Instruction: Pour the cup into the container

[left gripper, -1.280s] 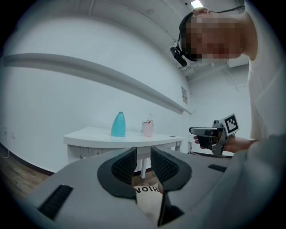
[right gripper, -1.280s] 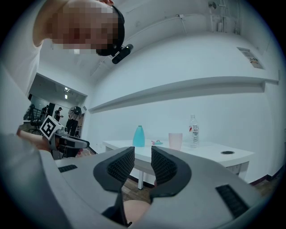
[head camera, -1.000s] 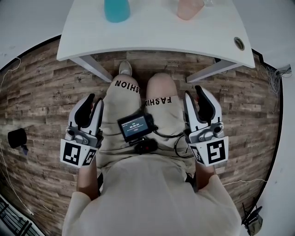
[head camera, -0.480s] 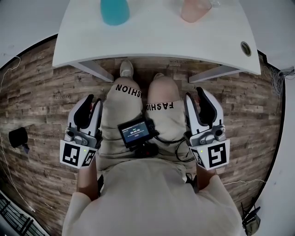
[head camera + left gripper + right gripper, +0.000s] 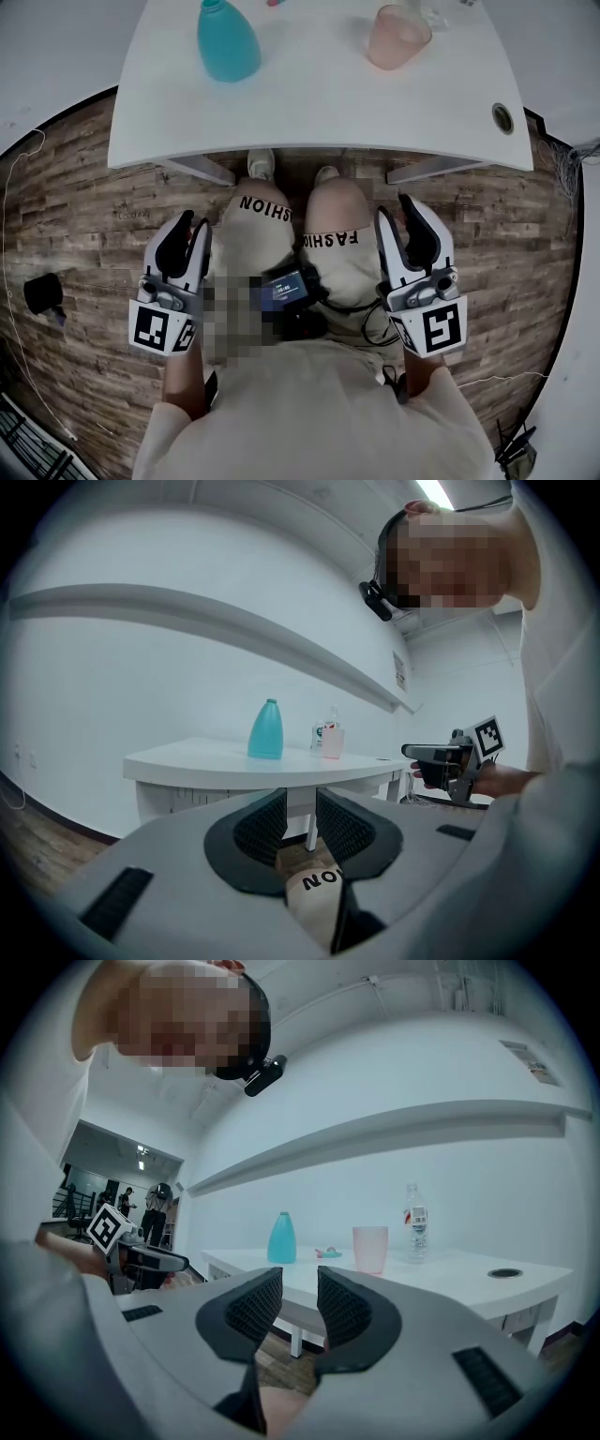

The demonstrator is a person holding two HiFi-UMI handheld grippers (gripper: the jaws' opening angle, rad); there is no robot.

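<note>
A translucent pink cup (image 5: 397, 37) stands on the white table (image 5: 319, 112) at the far right; it also shows as the cup (image 5: 370, 1249) in the right gripper view. A teal bottle-shaped container (image 5: 228, 42) stands at the far left. My left gripper (image 5: 187, 227) hangs low beside the person's left thigh, well short of the table, jaws together with nothing between them. My right gripper (image 5: 399, 208) is held the same way by the right thigh, shut and empty. Both point toward the table.
A clear water bottle (image 5: 414, 1222) stands just behind the cup. A round cable hole (image 5: 503, 117) sits near the table's right edge. The person's legs are under the table front, and a small screen device (image 5: 291, 289) hangs at the waist. The floor is wood planks.
The head view has tilted up, so more of the table, the teal container and the cup show. Both grippers stay low by the thighs, hardly moved.
</note>
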